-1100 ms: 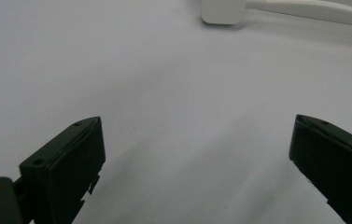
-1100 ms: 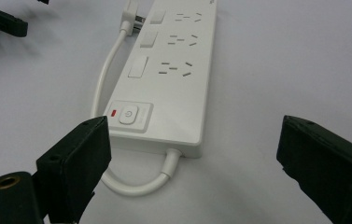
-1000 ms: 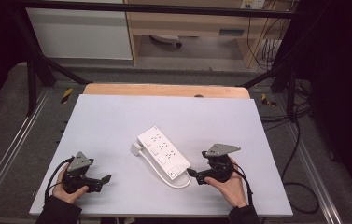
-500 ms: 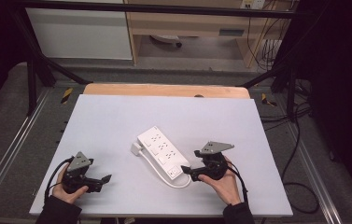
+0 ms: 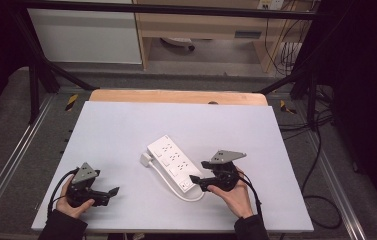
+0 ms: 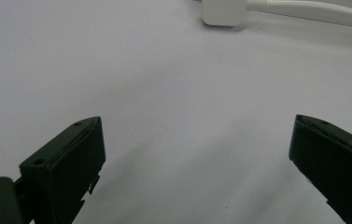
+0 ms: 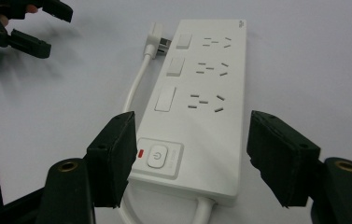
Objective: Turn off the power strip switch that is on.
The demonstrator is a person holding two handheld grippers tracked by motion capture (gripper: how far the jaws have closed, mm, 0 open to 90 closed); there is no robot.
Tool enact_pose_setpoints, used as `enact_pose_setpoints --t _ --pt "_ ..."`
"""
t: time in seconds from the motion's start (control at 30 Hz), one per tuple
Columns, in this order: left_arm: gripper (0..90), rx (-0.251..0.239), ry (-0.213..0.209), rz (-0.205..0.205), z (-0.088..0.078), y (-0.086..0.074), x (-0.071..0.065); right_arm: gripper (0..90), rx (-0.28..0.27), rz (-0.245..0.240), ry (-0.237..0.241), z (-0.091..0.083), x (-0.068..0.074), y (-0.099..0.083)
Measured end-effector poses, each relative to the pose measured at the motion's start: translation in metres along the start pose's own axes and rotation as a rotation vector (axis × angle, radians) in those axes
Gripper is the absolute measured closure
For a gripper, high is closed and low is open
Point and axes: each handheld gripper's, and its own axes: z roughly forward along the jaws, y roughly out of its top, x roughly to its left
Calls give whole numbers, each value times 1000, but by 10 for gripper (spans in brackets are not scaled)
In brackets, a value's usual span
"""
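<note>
Nothing yet gripped: the right gripper (image 7: pixel 190 156), jaws spread, straddles the white rectangular plastic power strip's (image 5: pixel 171 162) switch end; the left gripper (image 5: pixel 107 194), spread, idles at eight o'clock.

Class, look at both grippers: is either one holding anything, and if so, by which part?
Nothing is held. The right gripper is open, jaws straddling the power strip's switch end; the left gripper is open over bare table.

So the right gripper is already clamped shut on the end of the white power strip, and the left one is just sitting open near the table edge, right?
Not quite. The right gripper is open, its jaws standing either side of the power strip's switch end without closing on it, as the right gripper view shows. The left gripper is indeed open near the table edge.
</note>
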Motion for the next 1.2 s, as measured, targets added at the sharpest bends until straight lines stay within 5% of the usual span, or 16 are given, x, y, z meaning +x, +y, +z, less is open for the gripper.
enact_pose_setpoints --t 1.2 --pt "34 -2 1 0 -1 0 0 662 17 3 31 21 9 12"
